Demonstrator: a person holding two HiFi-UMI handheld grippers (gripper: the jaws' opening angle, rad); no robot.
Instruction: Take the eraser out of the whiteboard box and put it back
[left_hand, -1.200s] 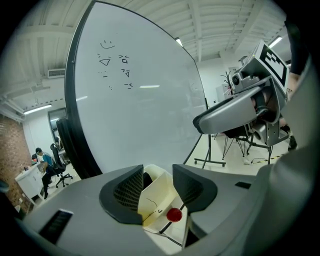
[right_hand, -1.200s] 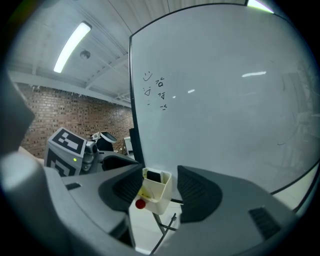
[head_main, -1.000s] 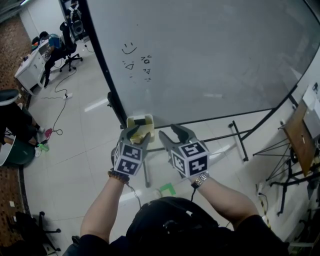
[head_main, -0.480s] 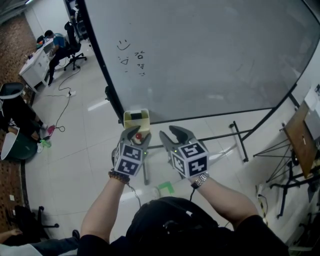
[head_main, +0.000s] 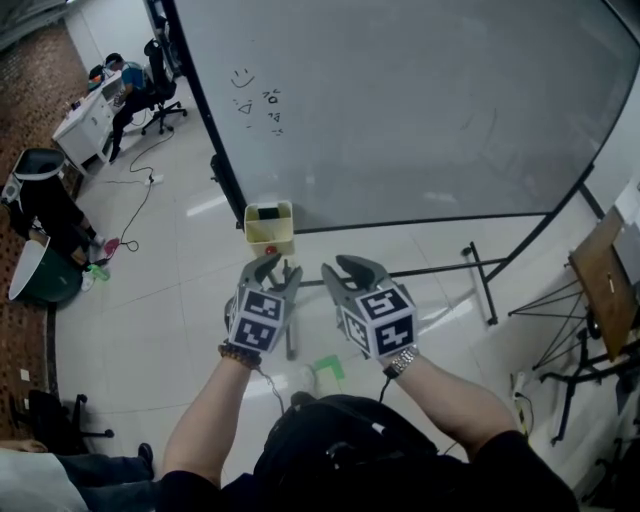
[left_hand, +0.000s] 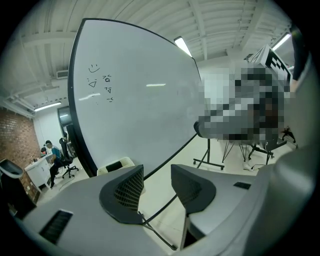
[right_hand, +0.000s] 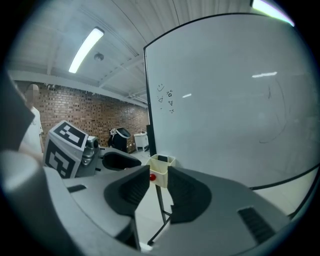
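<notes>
**Holding both grippers empty, short of the whiteboard box**

Head view:
- Whiteboard box (head_main: 268, 228): cream, open-topped, mounted at the lower left corner of the whiteboard (head_main: 420, 100). A red knob (head_main: 268, 250) sits on its front face.
- Eraser (head_main: 266, 212): a dark block lying inside the box at the top opening.
- Left gripper (head_main: 278, 268): held just below the box and apart from it, jaws spread with nothing between them.
- Right gripper (head_main: 346, 268): beside the left one, further from the box, carrying nothing.
- Green patch (head_main: 330, 368): on the pale floor (head_main: 180, 300), below the grippers.

Left gripper view:
- Jaws stand wide apart, though they have just been closing a little. Only floor and the whiteboard's black lower frame show in the gap.
- The box (left_hand: 125, 161) peeks over the left jaw, with the eraser's dark top (left_hand: 114, 166) visible in it.

Right gripper view:
- Jaws have just been closing and now leave a narrow gap. The pads press on nothing.
- The box (right_hand: 162, 165) and its red knob (right_hand: 152, 176) appear through that gap, farther ahead and untouched. The eraser (right_hand: 162, 158) is a dark strip at the rim.
- A marker cube (right_hand: 64, 147) of the left gripper shows at the left.
</notes>
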